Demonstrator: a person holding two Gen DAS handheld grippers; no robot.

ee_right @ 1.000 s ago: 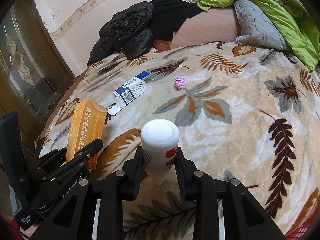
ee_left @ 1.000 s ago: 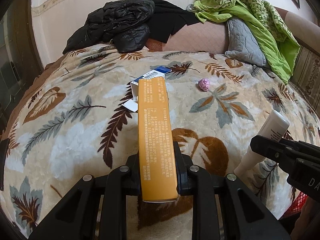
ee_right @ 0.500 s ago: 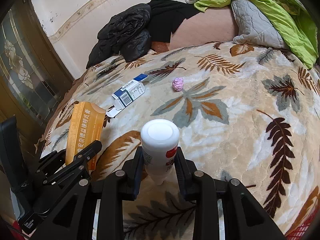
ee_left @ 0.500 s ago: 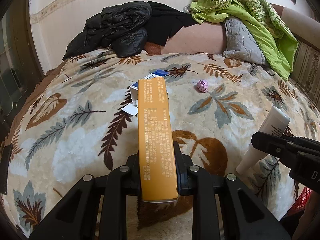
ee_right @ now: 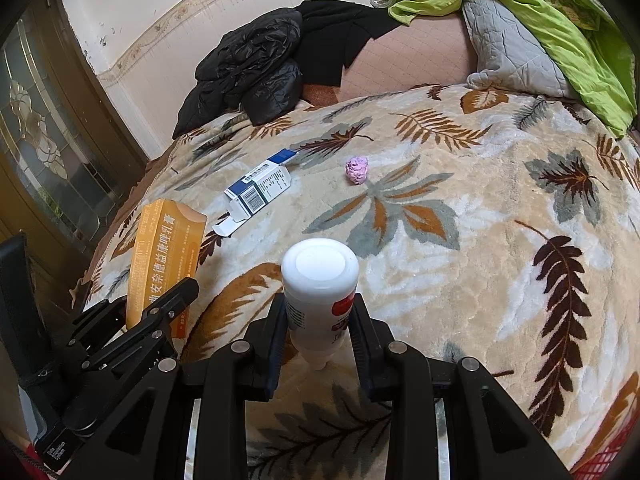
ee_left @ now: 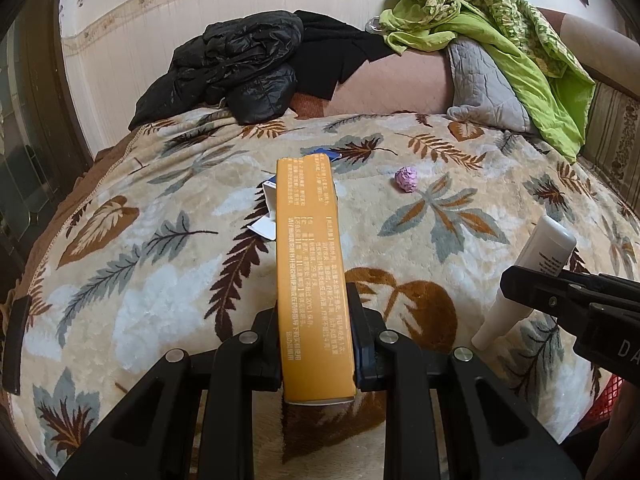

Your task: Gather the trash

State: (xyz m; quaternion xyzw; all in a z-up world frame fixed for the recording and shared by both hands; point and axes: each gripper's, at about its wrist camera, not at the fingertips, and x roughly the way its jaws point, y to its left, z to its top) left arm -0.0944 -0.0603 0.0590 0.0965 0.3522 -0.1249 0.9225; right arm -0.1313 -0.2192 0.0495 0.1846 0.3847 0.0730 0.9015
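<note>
Leaf-patterned blanket (ee_right: 500, 280) fills our view. Nearest, our left gripper (ee_left: 316, 336) clamps an orange box (ee_left: 312, 280), our right gripper (ee_right: 318, 332) a white tube (ee_right: 320, 292). Beyond, that box half-hides a blue carton (ee_right: 260, 188); a pink wad (ee_right: 356, 170) lies farther off.

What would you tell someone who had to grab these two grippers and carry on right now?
Left gripper: shut on the orange box.
Right gripper: shut on the white bottle.
Both are held above the blanket.
Left on the blanket: blue-and-white carton, pink wad.
Next: probably drop off both held pieces, then collect those two.
</note>
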